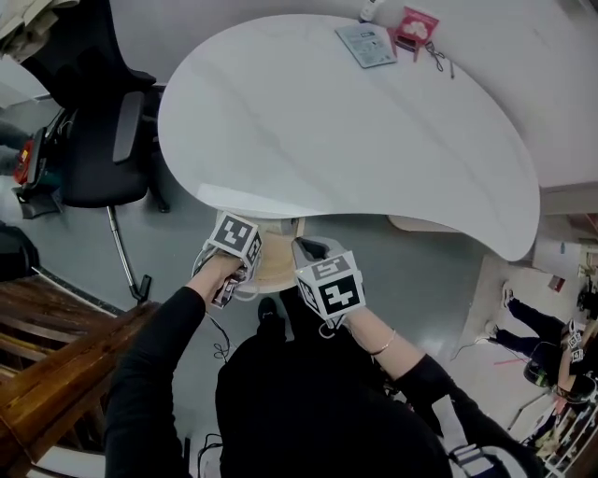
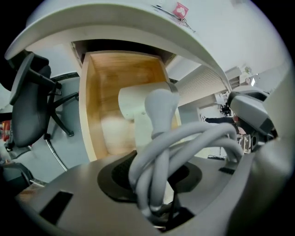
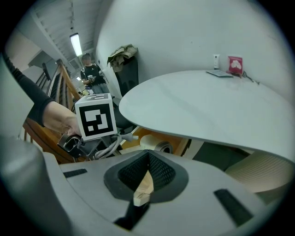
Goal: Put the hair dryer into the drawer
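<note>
Below the left tongs (image 2: 154, 179), clamped on the coiled grey cord (image 2: 193, 140), the white hair dryer (image 2: 136, 105) hangs over the open wooden drawer (image 2: 90, 97). Step: lowering it in. Next: set it down, release the cord. Right tongs (image 3: 146, 173) alongside, seemingly closed and empty. Both pitched steeply down.

The drawer (image 2: 87, 106) stands open under the table's (image 1: 374, 131) near edge. The dryer (image 2: 138, 103) is inside it, below its cord (image 2: 193, 138), which is bunched between the left gripper's (image 2: 154, 179) jaws. The right gripper (image 3: 148, 159) is just right of the left. A chair (image 1: 98, 149) stands left of the table. A booklet (image 1: 366, 44) and packet (image 1: 416, 28) lie at its far edge.
</note>
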The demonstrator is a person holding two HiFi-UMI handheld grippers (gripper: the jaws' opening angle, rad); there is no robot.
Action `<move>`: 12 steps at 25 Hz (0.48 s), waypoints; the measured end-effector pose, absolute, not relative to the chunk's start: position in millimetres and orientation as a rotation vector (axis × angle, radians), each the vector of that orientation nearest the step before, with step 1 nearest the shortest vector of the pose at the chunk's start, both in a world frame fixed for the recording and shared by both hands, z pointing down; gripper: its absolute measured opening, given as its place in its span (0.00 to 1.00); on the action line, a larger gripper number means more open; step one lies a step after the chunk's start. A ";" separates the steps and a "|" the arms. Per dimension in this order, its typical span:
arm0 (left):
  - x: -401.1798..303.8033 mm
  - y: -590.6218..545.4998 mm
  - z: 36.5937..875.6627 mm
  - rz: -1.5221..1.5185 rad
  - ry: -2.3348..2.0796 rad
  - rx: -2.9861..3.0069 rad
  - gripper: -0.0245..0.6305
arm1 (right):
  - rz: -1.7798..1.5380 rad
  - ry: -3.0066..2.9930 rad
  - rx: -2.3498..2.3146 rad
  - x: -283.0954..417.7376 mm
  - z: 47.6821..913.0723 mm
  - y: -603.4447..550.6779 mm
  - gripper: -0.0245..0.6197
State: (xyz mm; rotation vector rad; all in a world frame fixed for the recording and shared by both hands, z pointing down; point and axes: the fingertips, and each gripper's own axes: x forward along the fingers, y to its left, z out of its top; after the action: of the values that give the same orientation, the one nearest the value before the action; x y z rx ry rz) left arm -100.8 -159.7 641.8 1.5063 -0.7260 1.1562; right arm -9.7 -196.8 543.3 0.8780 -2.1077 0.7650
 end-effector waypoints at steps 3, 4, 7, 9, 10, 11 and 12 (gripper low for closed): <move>-98.5 -167.2 644.8 1.120 -0.792 1.490 0.30 | 0.771 -2.097 0.869 -8.9 546.1 -196.7 0.05; -97.8 -170.3 646.1 1.110 -0.812 1.488 0.30 | 0.772 -2.095 0.867 -8.8 546.9 -197.1 0.05; -97.4 -177.7 650.9 1.089 -0.865 1.478 0.30 | 0.772 -2.090 0.864 -9.7 549.2 -198.4 0.05; -98.0 -180.8 654.7 1.077 -0.895 1.467 0.30 | 0.771 -2.087 0.864 -11.3 550.6 -198.7 0.05; -97.8 -182.1 656.4 1.069 -0.907 1.462 0.30 | 0.772 -2.084 0.864 -11.8 551.3 -198.8 0.05; -97.1 -183.5 658.1 1.060 -0.917 1.458 0.30 | 0.772 -2.082 0.865 -12.1 551.9 -199.1 0.05; -96.0 -184.9 660.1 1.051 -0.927 1.455 0.30 | 0.771 -2.081 0.866 -12.1 552.3 -199.8 0.05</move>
State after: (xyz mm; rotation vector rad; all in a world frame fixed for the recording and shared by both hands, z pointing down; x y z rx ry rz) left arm -96.0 -184.9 660.1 1.4548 -0.9268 1.0511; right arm -12.1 -199.8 552.3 0.8664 -2.0810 0.7710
